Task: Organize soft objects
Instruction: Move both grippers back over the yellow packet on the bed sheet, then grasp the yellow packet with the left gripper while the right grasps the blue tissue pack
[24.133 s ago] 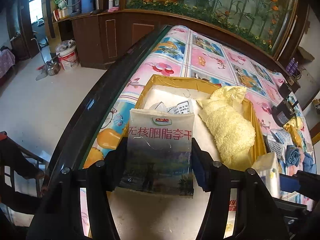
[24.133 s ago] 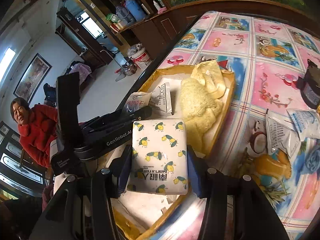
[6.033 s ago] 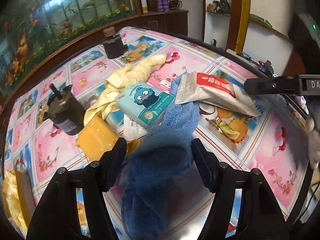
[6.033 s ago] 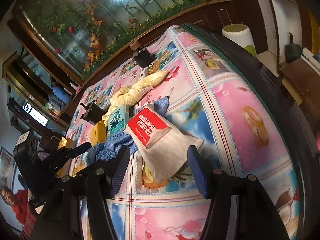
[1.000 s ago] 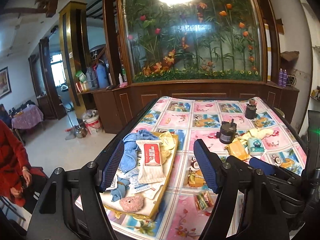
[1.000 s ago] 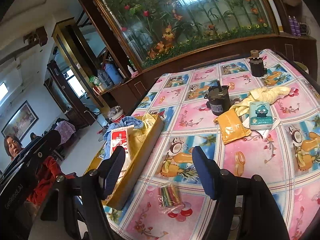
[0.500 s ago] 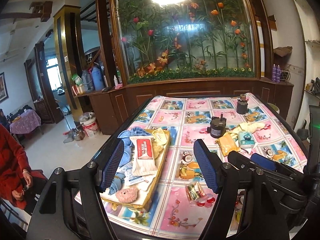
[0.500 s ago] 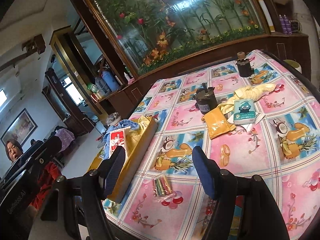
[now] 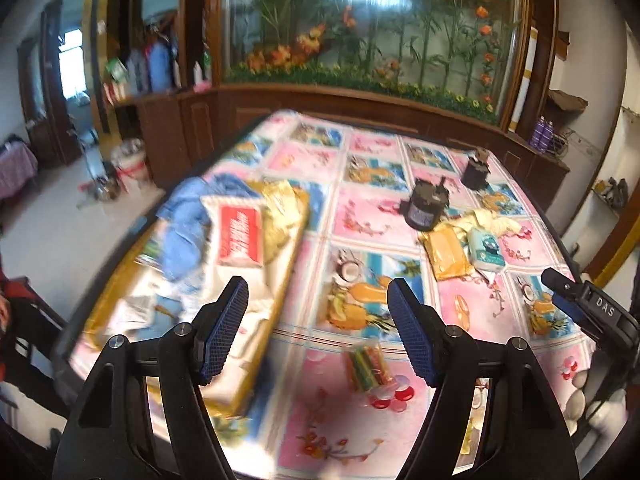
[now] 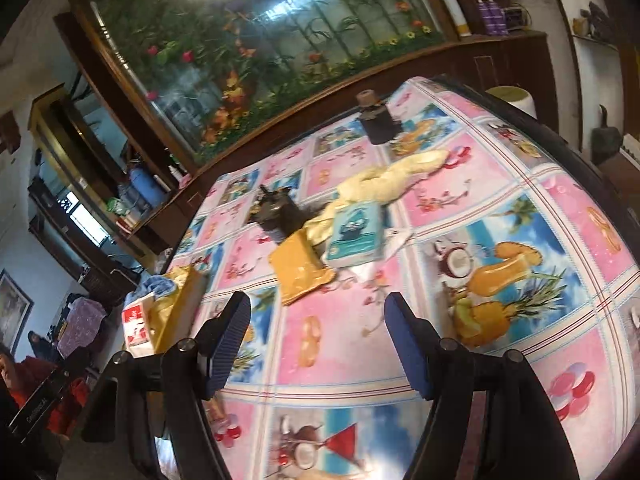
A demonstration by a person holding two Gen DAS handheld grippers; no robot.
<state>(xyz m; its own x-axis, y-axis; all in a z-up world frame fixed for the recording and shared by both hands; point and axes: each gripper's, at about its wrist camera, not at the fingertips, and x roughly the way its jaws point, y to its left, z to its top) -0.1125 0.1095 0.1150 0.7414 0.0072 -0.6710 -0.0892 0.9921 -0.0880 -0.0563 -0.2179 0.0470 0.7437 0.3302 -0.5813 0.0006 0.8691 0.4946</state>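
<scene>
On the surface (image 9: 360,208) were counted: two dark motors (image 9: 426,206), one yellow tray (image 9: 296,216), one teal tissue pack (image 10: 354,236), one orange pouch (image 10: 300,272), one candy packet (image 9: 366,364) at 6 o'clock.

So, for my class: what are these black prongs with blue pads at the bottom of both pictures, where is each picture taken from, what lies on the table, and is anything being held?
No robot here: a person carries a hand-held gripper in each hand, each with a camera looking out along its two fingers. One picture comes from the left gripper, the other from the right gripper. Both are open and hold nothing.

On the patterned tablecloth sits a yellow tray already holding a blue towel and a red-labelled packet. Still loose are a candy packet, an orange pouch, a teal tissue pack, a yellow towel and two dark jars.
</scene>
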